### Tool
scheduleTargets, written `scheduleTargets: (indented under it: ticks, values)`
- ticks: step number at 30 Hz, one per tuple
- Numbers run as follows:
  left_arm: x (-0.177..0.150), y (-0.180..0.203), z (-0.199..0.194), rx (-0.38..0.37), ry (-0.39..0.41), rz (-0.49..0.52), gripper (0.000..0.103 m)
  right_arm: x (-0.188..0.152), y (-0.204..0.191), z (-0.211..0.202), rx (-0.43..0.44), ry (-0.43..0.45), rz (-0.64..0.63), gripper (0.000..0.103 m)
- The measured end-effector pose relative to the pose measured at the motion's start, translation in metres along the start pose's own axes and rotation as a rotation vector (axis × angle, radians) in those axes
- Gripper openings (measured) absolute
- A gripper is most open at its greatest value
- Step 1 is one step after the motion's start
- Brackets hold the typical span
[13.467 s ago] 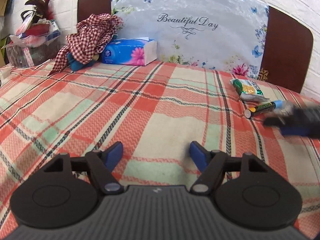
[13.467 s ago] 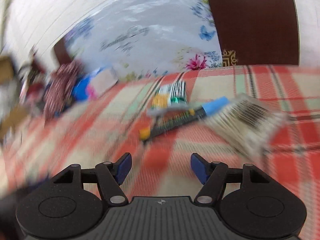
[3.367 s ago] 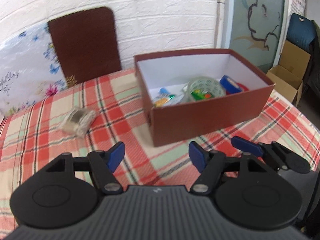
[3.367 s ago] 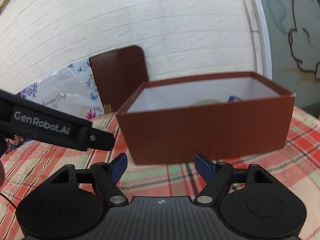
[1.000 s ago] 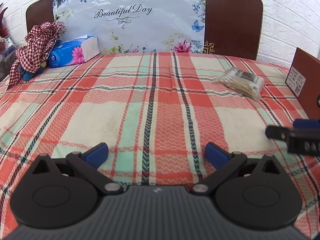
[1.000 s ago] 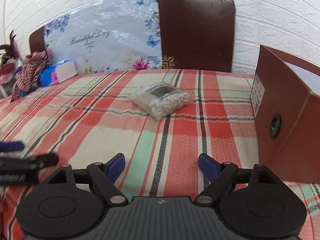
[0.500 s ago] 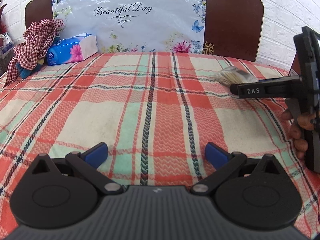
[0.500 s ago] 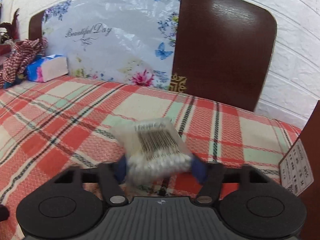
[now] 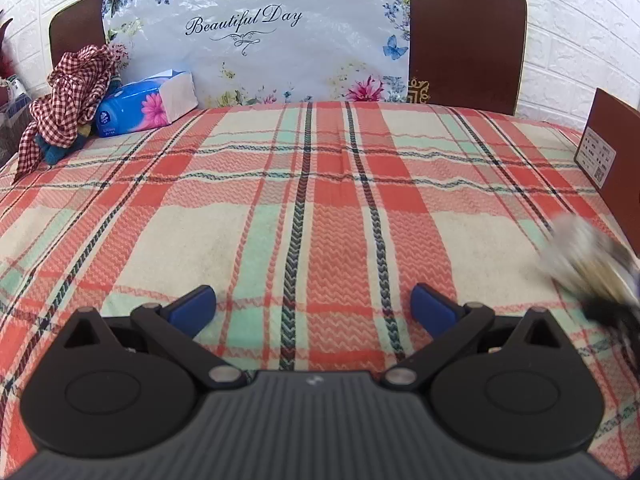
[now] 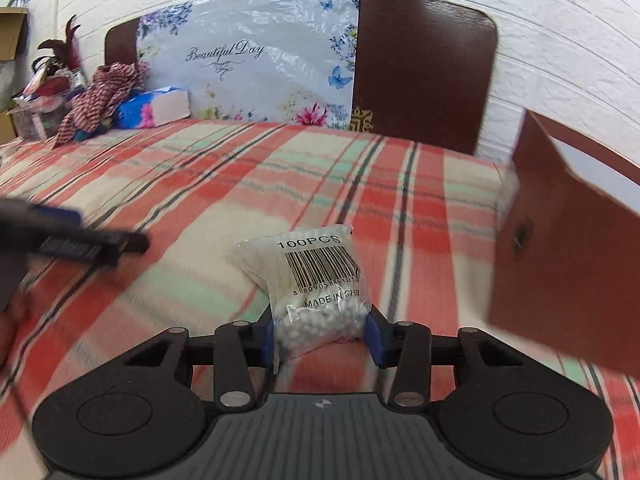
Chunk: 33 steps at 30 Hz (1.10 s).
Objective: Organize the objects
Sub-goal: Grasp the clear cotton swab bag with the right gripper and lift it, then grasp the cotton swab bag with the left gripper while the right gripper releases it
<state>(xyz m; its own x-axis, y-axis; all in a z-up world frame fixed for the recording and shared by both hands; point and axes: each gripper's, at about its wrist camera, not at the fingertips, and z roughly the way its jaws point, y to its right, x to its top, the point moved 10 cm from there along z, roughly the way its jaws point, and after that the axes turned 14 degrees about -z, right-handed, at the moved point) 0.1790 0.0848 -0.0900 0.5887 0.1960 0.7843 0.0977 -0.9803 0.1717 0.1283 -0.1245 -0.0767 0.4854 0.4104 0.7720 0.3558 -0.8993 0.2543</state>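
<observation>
- Here we hold the right gripper (image 10: 320,330) with its two blue fingers (image 10: 265,334) pressed against a clear bag of cotton swabs (image 10: 310,280), one finger on each side of the bag's lower end.
- We see the bag standing up out of the grip, its label facing us with a barcode and the print "100PCS"; the white swab tips crowd the bottom between the fingers.
- We keep the bag above the plaid bedspread (image 10: 248,168), with the brown box (image 10: 568,248) off to our right, apart from the bag; its white inside shows along the top edge.
- Our left gripper (image 9: 312,308) has its fingers spread wide with nothing between them, only the plaid cloth (image 9: 312,184) below.
- In the left wrist view we catch the same bag as a blur (image 9: 588,256) at the right edge, just beside the dark corner of the box (image 9: 612,148).
- In the right wrist view the left gripper appears as a dark, blurred bar (image 10: 76,240) at the left edge, well apart from the bag.
- At the head of the bed we see a floral sheet reading "Beautiful Day" (image 9: 256,36) leaning on a dark brown headboard (image 9: 464,36).
- At the far left corner lie a blue tissue pack (image 9: 148,108) and, touching it, a bundle of red checked cloth (image 9: 68,92).
</observation>
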Motion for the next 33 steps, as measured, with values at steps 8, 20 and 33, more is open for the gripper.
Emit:
scheduleTargets:
  ticks: [8, 20, 33]
  values:
    - [-0.001, -0.001, -0.003, 0.025, 0.005, 0.015, 0.103, -0.044, -0.009, -0.068, 0.016, 0.015, 0.052, 0.062]
    - [-0.015, -0.012, -0.033, 0.137, -0.047, -0.089, 0.103, -0.047, 0.036, -0.096, 0.123, 0.106, 0.225, 0.072]
    - [-0.068, 0.124, -0.09, -0.376, -0.446, -0.295, 0.078, -0.048, 0.059, -0.062, 0.288, 0.084, 0.399, 0.052]
